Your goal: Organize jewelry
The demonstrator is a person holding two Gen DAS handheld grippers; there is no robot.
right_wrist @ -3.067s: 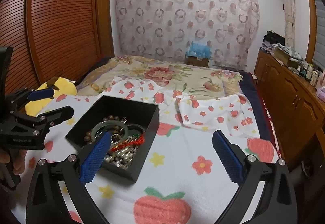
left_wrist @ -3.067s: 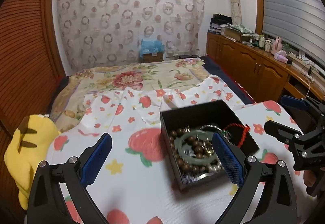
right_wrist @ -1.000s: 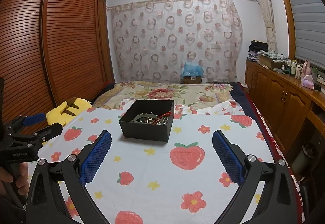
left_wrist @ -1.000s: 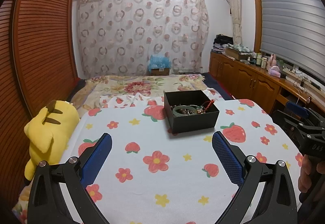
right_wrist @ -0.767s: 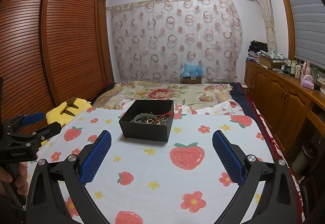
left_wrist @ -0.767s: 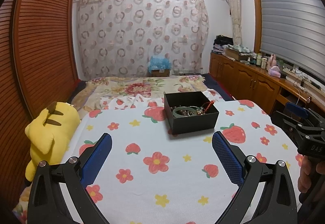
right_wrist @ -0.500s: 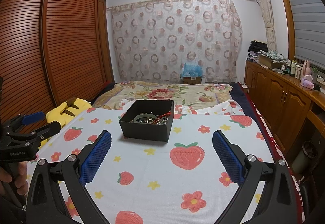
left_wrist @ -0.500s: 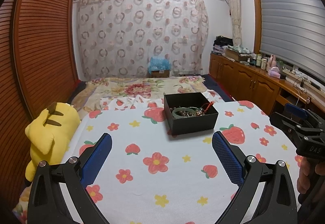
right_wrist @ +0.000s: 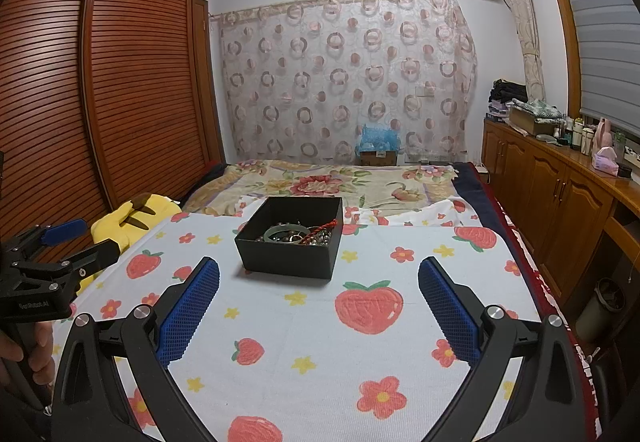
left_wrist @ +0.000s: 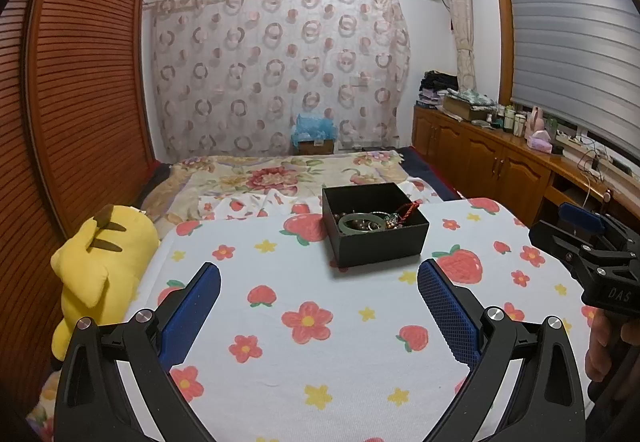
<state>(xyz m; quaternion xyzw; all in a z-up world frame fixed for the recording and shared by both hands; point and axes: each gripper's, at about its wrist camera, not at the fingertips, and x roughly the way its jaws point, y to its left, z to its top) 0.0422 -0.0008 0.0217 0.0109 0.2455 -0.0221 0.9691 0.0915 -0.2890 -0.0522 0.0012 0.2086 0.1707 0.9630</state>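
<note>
A black open box [left_wrist: 376,242] stands on the strawberry-print cloth [left_wrist: 304,322]; it also shows in the right wrist view [right_wrist: 288,254]. Inside lie a green bangle [left_wrist: 357,222], brown beads and a red cord [left_wrist: 406,209], all tangled. My left gripper [left_wrist: 318,306] is open and empty, well short of the box. My right gripper [right_wrist: 318,302] is open and empty, also short of the box. Each gripper shows at the edge of the other's view: the right one [left_wrist: 576,234], the left one [right_wrist: 64,242].
A yellow plush toy [left_wrist: 100,258] lies at the cloth's left edge. A floral bedspread [left_wrist: 280,173] stretches behind the box. Wooden cabinets [right_wrist: 560,209] line the right wall; a slatted wardrobe [right_wrist: 100,101] stands on the left.
Both grippers have pulled far back from the box since three seconds ago. Over the last second they stay almost still, both open. The box has not moved.
</note>
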